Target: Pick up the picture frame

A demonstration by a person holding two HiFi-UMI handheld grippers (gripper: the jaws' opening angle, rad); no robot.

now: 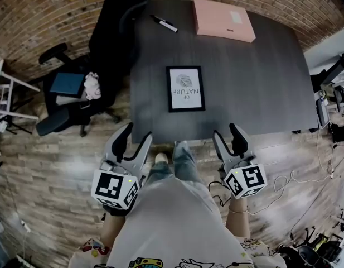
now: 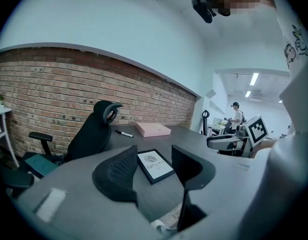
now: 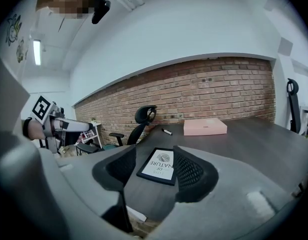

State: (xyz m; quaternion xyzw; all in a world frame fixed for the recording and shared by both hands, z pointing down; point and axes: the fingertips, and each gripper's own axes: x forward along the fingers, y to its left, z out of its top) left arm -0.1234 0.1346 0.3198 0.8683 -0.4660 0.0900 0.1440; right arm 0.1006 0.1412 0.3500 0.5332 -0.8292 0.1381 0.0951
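Just before the near edge of the dark table [image 1: 261, 88], the left gripper [image 1: 135, 133] and the right gripper [image 1: 227, 132] both hold their jaws wide apart, with nothing between them. Ahead of them, the picture frame [image 1: 185, 88] lies flat on the table, apart from both. Further back lie a marker [image 1: 164, 23] and a pink box [image 1: 223, 20].

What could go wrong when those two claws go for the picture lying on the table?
1. The picture frame lies flat on the table, no edge raised, so jaws may skid over it or push it away rather than grip.
2. The left gripper and right gripper are both open, short of the table's near edge; if they arrive unevenly, the frame may twist.
3. Pinched at one thin edge, it could tip and drop.
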